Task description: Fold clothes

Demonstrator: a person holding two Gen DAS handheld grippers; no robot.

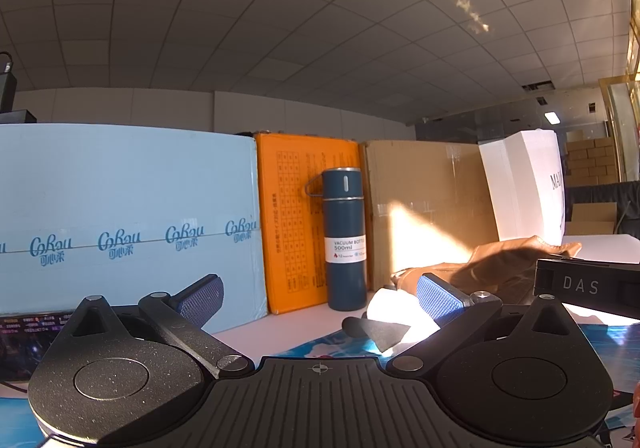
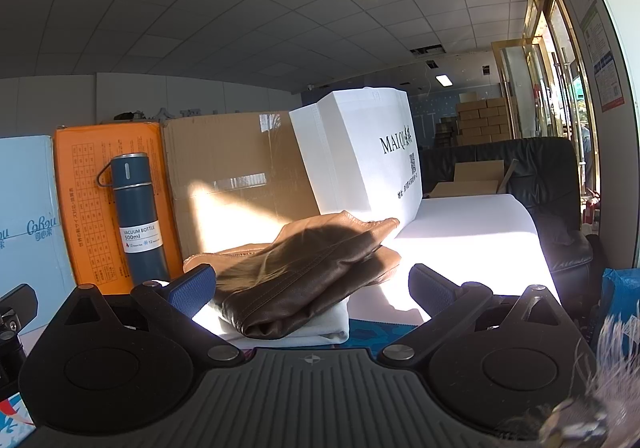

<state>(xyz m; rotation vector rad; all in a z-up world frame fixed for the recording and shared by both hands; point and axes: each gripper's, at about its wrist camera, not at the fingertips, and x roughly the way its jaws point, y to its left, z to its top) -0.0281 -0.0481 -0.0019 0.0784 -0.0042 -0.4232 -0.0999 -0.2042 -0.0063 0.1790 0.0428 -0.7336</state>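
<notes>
A folded brown leather garment (image 2: 304, 272) lies on top of a folded white garment (image 2: 320, 328) on the white table, straight ahead of my right gripper (image 2: 312, 288). That gripper is open and empty, its blue-padded fingers (image 2: 192, 290) just short of the pile. In the left wrist view the same brown garment (image 1: 492, 268) and white garment (image 1: 396, 308) lie to the right of my left gripper (image 1: 320, 296), which is open and empty, low over the table. The other gripper's black body (image 1: 584, 288) marked DAS shows at the right.
A dark blue vacuum bottle (image 1: 345, 240) stands against an orange box (image 1: 296, 224), between a light blue carton (image 1: 120, 224) and a brown cardboard box (image 2: 240, 184). A white bag (image 2: 360, 156) leans behind the clothes. The table edge (image 2: 536, 232) and a black chair (image 2: 560, 208) lie right.
</notes>
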